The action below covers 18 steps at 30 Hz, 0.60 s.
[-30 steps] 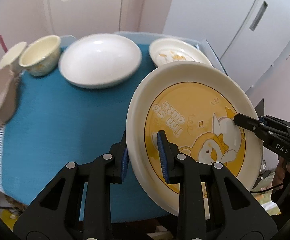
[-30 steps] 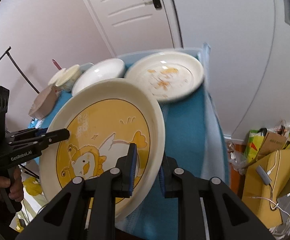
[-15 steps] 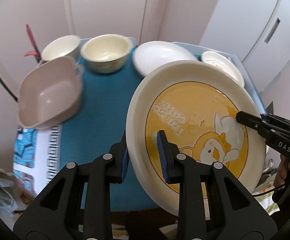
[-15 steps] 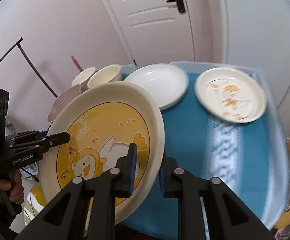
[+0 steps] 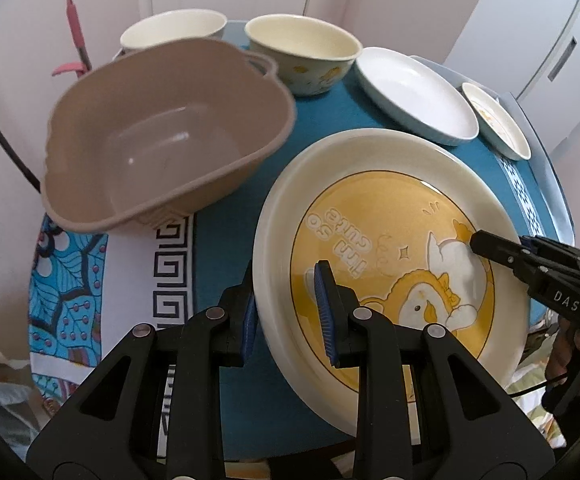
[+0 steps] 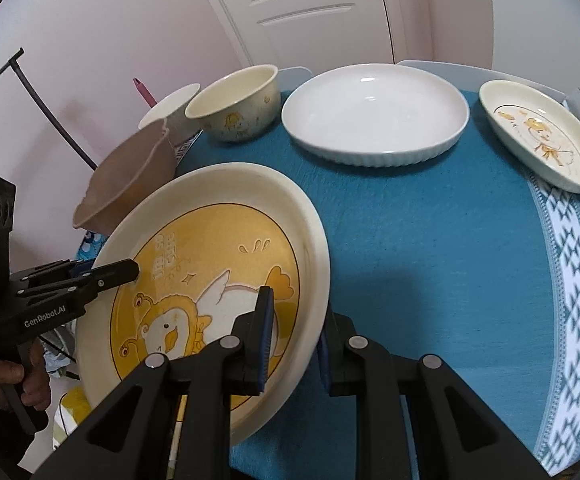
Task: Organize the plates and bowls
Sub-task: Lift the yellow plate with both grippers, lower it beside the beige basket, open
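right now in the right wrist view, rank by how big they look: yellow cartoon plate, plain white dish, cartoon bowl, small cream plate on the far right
1. yellow cartoon plate, though it is nearest the camera
2. plain white dish
3. small cream plate
4. cartoon bowl

The last two look close, so that order is unsure.

We see a table under a teal cloth (image 6: 430,248) with a patterned white border. On it stand a brown basin (image 5: 161,132), two cream bowls (image 6: 235,104), a white dish (image 6: 374,114) and a small duck-print plate (image 6: 546,136).
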Available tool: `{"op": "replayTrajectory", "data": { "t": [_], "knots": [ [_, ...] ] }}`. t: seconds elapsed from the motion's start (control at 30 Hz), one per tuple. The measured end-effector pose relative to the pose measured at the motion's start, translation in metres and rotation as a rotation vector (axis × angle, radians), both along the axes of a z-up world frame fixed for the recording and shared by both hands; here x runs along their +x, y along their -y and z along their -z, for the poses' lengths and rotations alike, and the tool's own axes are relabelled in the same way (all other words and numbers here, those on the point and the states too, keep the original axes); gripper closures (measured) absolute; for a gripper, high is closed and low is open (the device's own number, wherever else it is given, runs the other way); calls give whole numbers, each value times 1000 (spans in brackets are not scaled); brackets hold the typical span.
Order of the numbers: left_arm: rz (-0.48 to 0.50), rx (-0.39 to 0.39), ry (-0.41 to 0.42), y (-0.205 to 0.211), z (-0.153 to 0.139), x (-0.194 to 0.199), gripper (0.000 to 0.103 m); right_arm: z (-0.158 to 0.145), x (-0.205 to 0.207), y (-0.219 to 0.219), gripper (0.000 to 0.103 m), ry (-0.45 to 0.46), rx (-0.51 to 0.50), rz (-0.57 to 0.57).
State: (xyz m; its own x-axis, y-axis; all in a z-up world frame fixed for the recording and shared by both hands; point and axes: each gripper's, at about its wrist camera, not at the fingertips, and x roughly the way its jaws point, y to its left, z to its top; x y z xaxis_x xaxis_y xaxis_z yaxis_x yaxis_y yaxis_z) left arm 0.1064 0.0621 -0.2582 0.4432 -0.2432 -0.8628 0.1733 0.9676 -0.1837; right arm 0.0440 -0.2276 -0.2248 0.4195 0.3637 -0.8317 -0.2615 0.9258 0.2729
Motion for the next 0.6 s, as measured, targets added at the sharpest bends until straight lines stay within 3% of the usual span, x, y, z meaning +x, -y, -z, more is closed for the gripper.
{"op": "replayTrajectory", "data": {
  "t": [0.2,0.6],
  "knots": [
    [24,19,-1,-9,13,-5,80,6,3,-12,85,14,0,5],
    [28,78,26,-4,12,-6,80,11,-2,-11,85,16,-7,-1]
  ]
}}
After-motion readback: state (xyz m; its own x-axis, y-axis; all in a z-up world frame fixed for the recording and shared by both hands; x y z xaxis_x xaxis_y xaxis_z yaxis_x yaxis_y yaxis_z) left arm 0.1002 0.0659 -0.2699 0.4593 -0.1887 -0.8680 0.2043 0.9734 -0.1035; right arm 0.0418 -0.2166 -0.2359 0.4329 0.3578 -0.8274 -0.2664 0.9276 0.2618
